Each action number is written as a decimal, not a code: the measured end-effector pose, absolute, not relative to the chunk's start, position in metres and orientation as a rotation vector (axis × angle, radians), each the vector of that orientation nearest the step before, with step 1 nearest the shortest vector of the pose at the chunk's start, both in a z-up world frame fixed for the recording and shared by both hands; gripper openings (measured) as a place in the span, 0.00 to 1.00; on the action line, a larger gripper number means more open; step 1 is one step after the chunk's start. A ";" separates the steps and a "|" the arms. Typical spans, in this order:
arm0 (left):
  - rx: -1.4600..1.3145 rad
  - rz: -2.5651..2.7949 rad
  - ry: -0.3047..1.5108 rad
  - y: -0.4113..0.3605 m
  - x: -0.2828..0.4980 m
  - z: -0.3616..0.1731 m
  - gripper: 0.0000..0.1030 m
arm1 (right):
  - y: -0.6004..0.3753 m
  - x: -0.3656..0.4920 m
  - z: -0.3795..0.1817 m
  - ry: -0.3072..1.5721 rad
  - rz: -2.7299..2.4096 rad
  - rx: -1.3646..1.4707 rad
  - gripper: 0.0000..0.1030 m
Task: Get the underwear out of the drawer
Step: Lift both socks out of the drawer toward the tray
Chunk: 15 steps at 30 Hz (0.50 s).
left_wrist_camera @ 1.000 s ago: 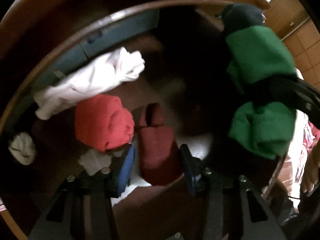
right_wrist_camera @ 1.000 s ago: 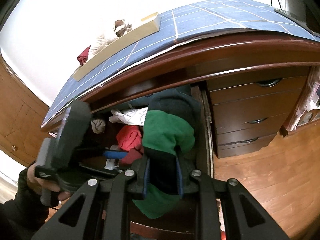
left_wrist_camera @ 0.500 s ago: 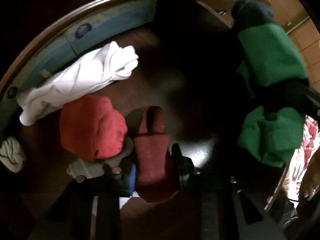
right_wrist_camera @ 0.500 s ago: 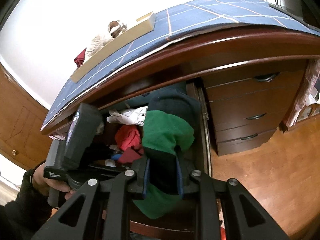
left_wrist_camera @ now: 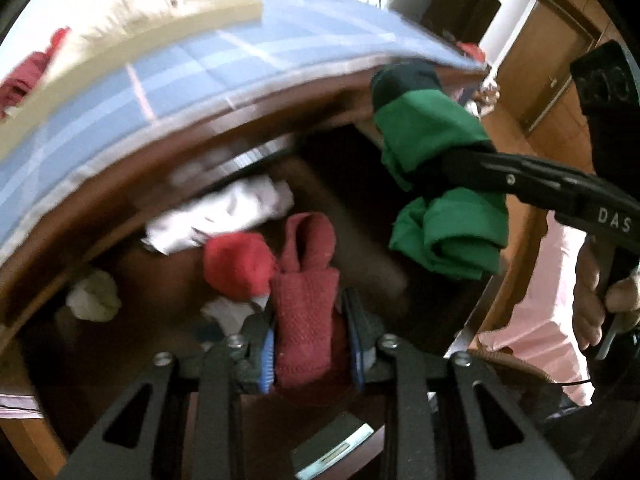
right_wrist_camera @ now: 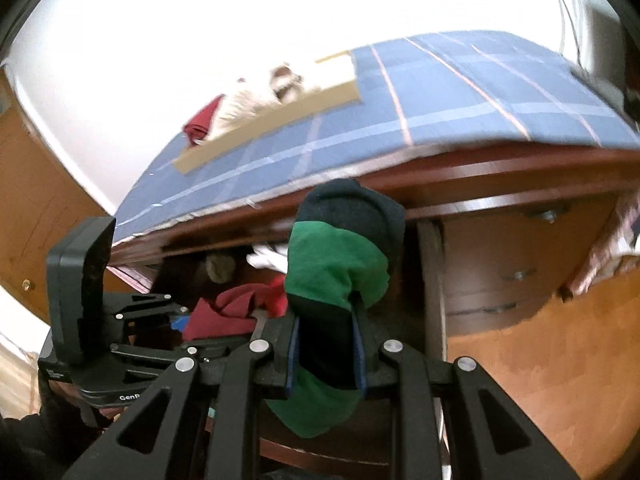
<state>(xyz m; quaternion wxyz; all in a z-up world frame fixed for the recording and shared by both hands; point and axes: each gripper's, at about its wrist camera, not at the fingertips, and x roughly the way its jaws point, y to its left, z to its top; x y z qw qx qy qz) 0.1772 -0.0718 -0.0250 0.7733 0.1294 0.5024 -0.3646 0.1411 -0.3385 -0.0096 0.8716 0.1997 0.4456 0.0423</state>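
Above the open wooden drawer, the left gripper clenched a knitted dark-red garment; the right gripper clamped a soft green-and-navy bundle.

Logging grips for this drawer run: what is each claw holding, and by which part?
Left claw: dark red knitted garment, gripped near its lower end. Right claw: green and navy rolled garment, clamped across its dark middle band.

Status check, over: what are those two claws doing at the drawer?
Left claw shut on dark red garment. Right claw shut on green and navy garment. Both above open drawer. Nothing blocking.
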 end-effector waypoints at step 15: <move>0.153 -0.595 0.771 -0.023 0.232 0.081 0.26 | -0.334 0.228 0.088 0.739 0.111 0.212 0.23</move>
